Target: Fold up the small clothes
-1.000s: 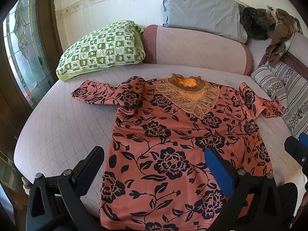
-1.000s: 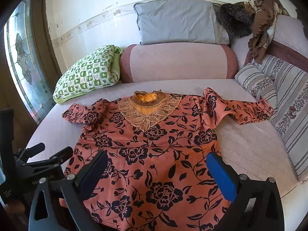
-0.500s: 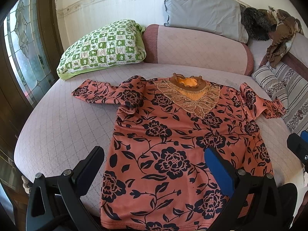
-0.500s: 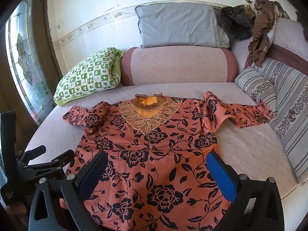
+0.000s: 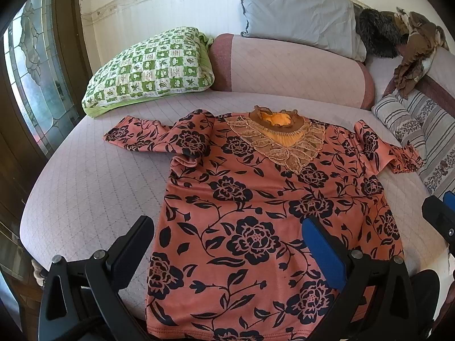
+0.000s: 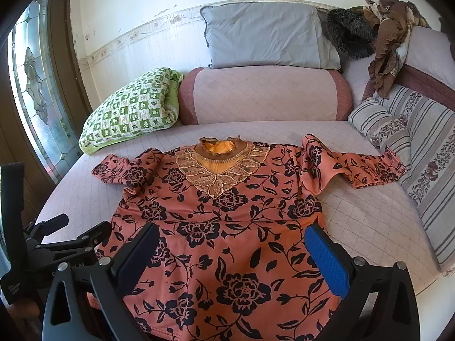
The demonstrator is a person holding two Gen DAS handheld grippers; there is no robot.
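Note:
A small salmon-pink top [image 5: 256, 204] [image 6: 227, 221] with black flowers and a lacy orange collar lies flat, front up, on a pale quilted bed [image 5: 85, 199] [image 6: 369, 227]. Both sleeves are spread sideways, each a little rumpled. My left gripper [image 5: 229, 244] hovers open over the lower left part of the top, holding nothing. My right gripper [image 6: 231, 251] hovers open over the hem area, also empty. The left tool shows at the left edge of the right wrist view.
A green checked pillow [image 5: 150, 68], a pink bolster [image 5: 290, 68] and a grey pillow [image 5: 298, 14] line the back. Striped cushions [image 6: 421, 153] and a heap of brown clothes [image 6: 389, 45] lie at the right. A stained-glass window [image 5: 31, 74] stands at the left.
Both views have pulled back and risen slightly, so the top sits a little lower and farther in frame. The garment has not moved and both grippers stay open.

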